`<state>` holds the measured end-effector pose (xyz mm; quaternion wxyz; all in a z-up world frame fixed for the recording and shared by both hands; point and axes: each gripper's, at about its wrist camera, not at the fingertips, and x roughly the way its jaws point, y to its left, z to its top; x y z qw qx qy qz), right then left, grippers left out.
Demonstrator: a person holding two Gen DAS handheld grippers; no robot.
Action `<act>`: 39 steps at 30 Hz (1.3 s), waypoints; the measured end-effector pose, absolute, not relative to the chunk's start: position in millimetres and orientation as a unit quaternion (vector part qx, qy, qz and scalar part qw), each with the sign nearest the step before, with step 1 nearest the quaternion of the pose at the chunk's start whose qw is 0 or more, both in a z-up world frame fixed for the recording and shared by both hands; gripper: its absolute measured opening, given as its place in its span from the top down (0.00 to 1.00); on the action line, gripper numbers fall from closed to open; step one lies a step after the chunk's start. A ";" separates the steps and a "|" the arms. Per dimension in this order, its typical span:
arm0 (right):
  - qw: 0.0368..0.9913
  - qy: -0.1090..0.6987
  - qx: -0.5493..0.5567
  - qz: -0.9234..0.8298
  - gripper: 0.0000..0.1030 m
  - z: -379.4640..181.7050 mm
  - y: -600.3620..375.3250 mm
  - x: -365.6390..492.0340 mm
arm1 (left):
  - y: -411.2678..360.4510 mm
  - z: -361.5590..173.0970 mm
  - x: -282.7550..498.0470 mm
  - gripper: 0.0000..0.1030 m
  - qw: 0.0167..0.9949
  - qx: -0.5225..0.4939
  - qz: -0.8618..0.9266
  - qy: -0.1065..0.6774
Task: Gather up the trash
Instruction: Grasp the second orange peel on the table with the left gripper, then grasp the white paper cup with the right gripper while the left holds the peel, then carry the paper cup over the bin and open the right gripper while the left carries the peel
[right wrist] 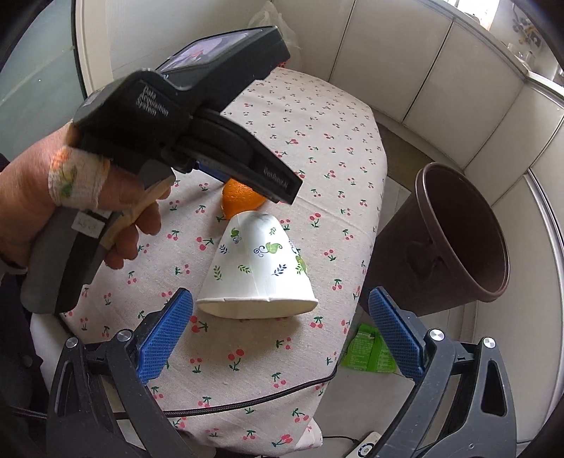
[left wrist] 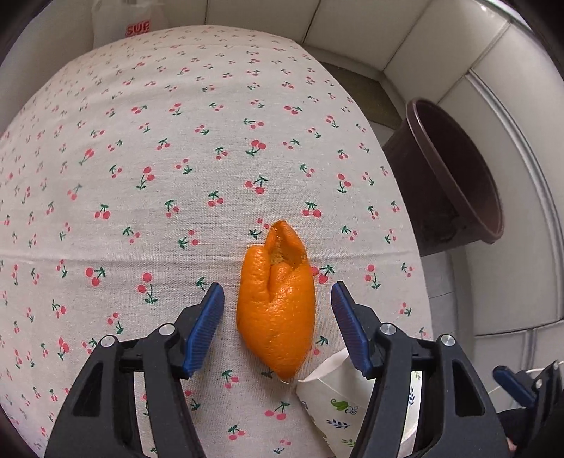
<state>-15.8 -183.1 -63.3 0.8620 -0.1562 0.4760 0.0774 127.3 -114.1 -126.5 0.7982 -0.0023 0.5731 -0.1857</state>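
Left wrist view: peel between parted jaws, cup beside it

Room: pale panelled walls (left wrist: 370,42) curve around a table under a cherry-print cloth (left wrist: 158,158). A white bag (left wrist: 123,21) with red lettering sits at the far edge, top cut off. A brown bin (right wrist: 458,239) stands on the floor just off the table's right side, mouth tilted toward the cameras.

Cup (right wrist: 261,271): white paper, leaf print, lying on its side near the table's right edge, flattened rim toward the right wrist camera, base pointing away at the peel.

Peel (left wrist: 275,303): orange, on the cloth, long axis running away from the left wrist camera, torn tip at the far end. From the right wrist it is mostly hidden behind the cup and the left device.

Left gripper (left wrist: 278,306): released, pads clear on either side of the peel, no contact. Its right finger overlaps the cup.

Right gripper (right wrist: 282,317): released, standing wide, cup's rim between the pads, untouched.

Hand (right wrist: 70,197) holds the left device, one finger bandaged. A green packet (right wrist: 366,348) on the floor is partly covered. A black cable (right wrist: 246,401) crosses the near cloth.
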 end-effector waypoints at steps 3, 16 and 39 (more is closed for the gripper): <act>0.860 0.480 -0.151 0.076 0.07 -66.7 -185.6 -13.2 | -117.1 -126.6 123.8 0.61 0.805 0.032 -0.183 0.563; 0.828 0.541 -0.108 0.099 0.07 -98.0 -180.7 32.4 | -6.8 -91.5 112.5 0.78 0.833 -0.041 -0.163 0.527; 0.826 0.544 -0.072 0.131 0.29 -82.7 -126.3 79.2 | 122.8 -89.5 110.6 0.78 0.840 -0.205 -0.087 0.494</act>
